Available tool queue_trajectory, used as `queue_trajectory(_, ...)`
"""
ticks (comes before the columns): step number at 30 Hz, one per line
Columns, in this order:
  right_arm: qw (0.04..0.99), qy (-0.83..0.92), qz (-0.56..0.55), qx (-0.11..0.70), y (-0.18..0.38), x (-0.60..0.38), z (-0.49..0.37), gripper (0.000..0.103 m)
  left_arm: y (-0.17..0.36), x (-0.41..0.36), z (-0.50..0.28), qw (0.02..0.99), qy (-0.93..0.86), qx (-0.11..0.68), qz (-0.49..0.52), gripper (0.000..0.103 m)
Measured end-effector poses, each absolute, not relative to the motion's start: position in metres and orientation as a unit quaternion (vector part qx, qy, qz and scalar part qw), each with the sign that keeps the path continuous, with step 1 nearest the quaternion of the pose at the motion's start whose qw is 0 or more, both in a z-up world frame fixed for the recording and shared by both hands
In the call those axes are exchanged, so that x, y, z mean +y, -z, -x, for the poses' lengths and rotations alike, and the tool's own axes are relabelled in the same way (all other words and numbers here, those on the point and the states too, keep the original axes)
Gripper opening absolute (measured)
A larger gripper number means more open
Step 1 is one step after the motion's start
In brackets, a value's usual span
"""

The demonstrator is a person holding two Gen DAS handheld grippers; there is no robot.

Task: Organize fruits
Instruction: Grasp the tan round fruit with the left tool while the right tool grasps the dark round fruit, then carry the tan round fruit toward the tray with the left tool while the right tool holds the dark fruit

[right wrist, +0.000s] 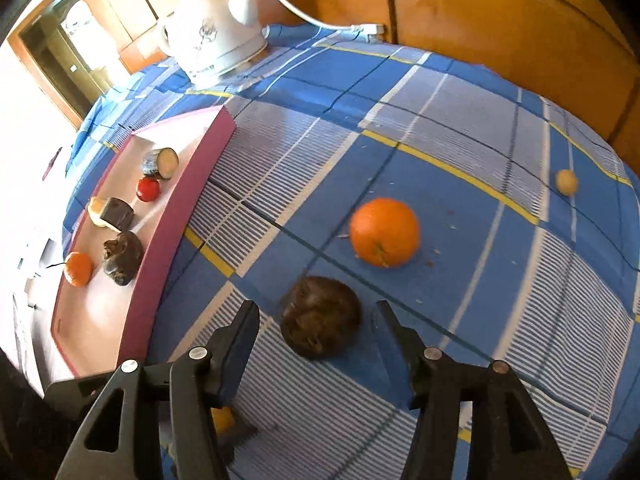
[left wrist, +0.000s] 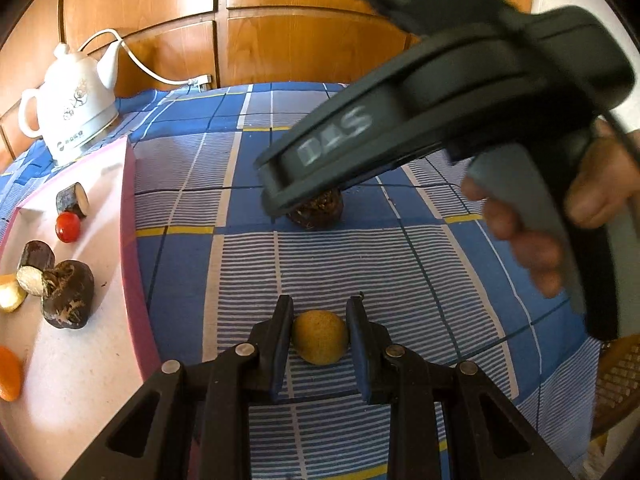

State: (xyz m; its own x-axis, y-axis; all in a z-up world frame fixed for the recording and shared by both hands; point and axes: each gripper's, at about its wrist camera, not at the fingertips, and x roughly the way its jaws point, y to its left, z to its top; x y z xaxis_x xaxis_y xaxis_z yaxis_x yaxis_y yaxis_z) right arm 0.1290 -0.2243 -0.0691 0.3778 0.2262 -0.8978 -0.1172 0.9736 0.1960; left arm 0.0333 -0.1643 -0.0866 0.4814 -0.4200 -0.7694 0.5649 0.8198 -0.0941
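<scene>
My left gripper (left wrist: 320,336) is closed around a small yellow-brown round fruit (left wrist: 320,337) that rests on the blue checked cloth; both pads touch it. My right gripper (right wrist: 316,320) is open, its fingers on either side of a dark brown rough fruit (right wrist: 320,316) on the cloth, apart from it. The same dark fruit (left wrist: 320,210) shows in the left wrist view under the right gripper's body (left wrist: 440,120). An orange (right wrist: 385,232) lies just beyond it. A small pale fruit (right wrist: 566,182) lies far right.
A pink tray (right wrist: 192,192) at the left holds a cherry tomato (right wrist: 147,189), dark cut pieces, a dark rough fruit (right wrist: 122,258) and a small orange (right wrist: 79,268). The tray's rim also shows in the left wrist view (left wrist: 128,240). A white kettle (right wrist: 212,36) with cord stands behind by the wooden wall.
</scene>
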Motion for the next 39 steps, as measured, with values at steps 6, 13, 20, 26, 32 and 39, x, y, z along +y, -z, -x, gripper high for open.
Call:
queue_trajectory(6,0.824,-0.091,-0.015,0.558,0.076,-0.219,-0.130,0.045,0.087,-0.162,-0.032,0.856,0.288,0.419,-0.088,0.028)
queue_trajectory(13,0.819,-0.067,0.036,0.569,0.066,-0.248,-0.099,0.045,0.088,-0.164,-0.033,0.857,0.285,0.421,-0.087,0.028)
queue_trajectory(20,0.817,-0.038,-0.020,0.575,0.077,-0.299,-0.085,0.045,0.088,-0.168,-0.033,0.859,0.277,0.420,-0.096,0.028)
queue_trajectory(26,0.817,-0.045,-0.041,0.573,0.079,-0.310,-0.089,0.046,0.089,-0.169,-0.031,0.860,0.273,0.418,-0.104,0.028)
queue_trajectory(32,0.817,-0.042,-0.025,0.575,0.080,-0.309,-0.088,0.046,0.089,-0.171,-0.031,0.861,0.269,0.418,-0.107,0.028)
queue_trajectory(39,0.814,-0.038,-0.030,0.579,0.082,-0.297,-0.092,0.047,0.089,-0.171,-0.030,0.863,0.267,0.416,-0.108,0.028)
